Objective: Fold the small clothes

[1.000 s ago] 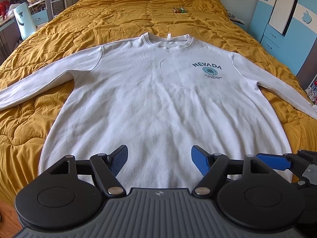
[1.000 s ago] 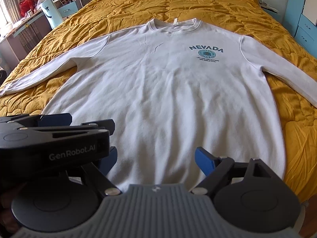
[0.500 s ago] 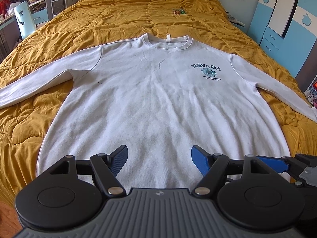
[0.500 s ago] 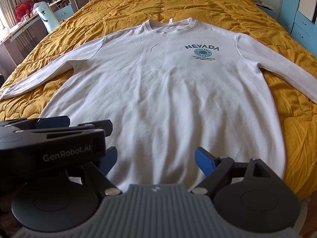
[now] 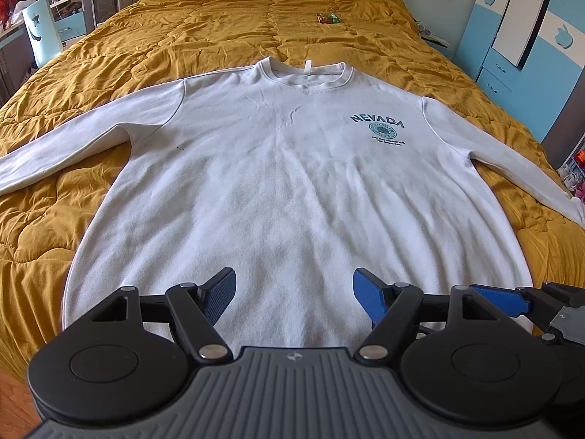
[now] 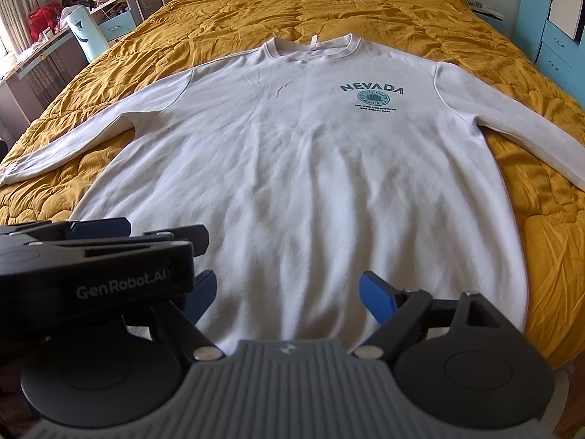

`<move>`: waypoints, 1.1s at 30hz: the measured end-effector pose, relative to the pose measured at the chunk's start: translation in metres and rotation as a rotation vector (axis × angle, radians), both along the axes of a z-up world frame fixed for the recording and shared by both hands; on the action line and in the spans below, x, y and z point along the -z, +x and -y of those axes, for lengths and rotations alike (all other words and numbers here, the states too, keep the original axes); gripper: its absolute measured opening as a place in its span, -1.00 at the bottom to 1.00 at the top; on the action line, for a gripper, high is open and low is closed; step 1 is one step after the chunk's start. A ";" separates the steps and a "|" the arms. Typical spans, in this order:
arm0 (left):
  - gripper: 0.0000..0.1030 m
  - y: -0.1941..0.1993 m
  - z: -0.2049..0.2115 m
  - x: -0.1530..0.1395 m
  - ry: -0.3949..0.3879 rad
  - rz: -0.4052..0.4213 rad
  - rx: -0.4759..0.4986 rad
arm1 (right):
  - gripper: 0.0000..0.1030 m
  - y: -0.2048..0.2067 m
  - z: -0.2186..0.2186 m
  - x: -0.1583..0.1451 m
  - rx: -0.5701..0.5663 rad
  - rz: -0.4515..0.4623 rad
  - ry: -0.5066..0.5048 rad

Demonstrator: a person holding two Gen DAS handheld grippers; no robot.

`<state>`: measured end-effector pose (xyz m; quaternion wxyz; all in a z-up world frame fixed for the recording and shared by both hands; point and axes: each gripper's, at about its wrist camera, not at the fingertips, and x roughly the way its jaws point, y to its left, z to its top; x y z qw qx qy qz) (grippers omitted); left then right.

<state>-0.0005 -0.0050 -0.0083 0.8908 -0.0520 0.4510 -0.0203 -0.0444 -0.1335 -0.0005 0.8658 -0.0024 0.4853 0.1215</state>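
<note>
A white sweatshirt (image 5: 292,190) lies flat and face up on a big bed with a yellow quilt (image 5: 237,25). Its bottom edge is right under both grippers, and its neck (image 5: 305,73) is far ahead of them. The left gripper (image 5: 294,292) is wide open and holds nothing; its blue fingers (image 5: 219,294) hang just above the bottom edge of the sweatshirt. The right gripper (image 6: 287,298) is wide open too, with nothing in it, and sits just beside the left one, over the same edge. One sleeve (image 5: 73,146) reaches out far to the left of the grippers and the other sleeve (image 5: 512,172) reaches out far to the right. Both sleeves lie on the quilt, and bare quilt shows between each sleeve and the side of the sweatshirt. The word NEVADA (image 5: 376,121) is printed ahead and to the right. Past the neck there is lots of bare quilt, with only a small colourful packet (image 5: 328,18) far away. A blue wardrobe (image 5: 530,44) stands past the right edge of the bed, and a pale chair (image 5: 42,34) stands past the left edge.
</note>
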 end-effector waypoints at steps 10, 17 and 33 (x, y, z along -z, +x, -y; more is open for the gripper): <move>0.66 0.000 0.000 0.000 0.002 0.002 0.000 | 0.57 0.001 0.000 0.001 -0.002 -0.002 0.007; 0.66 0.000 0.001 -0.001 0.004 0.002 0.001 | 0.57 0.000 -0.001 0.001 -0.003 -0.003 0.009; 0.66 0.004 -0.002 0.003 -0.002 -0.008 0.005 | 0.57 0.004 -0.003 0.003 -0.010 -0.010 0.009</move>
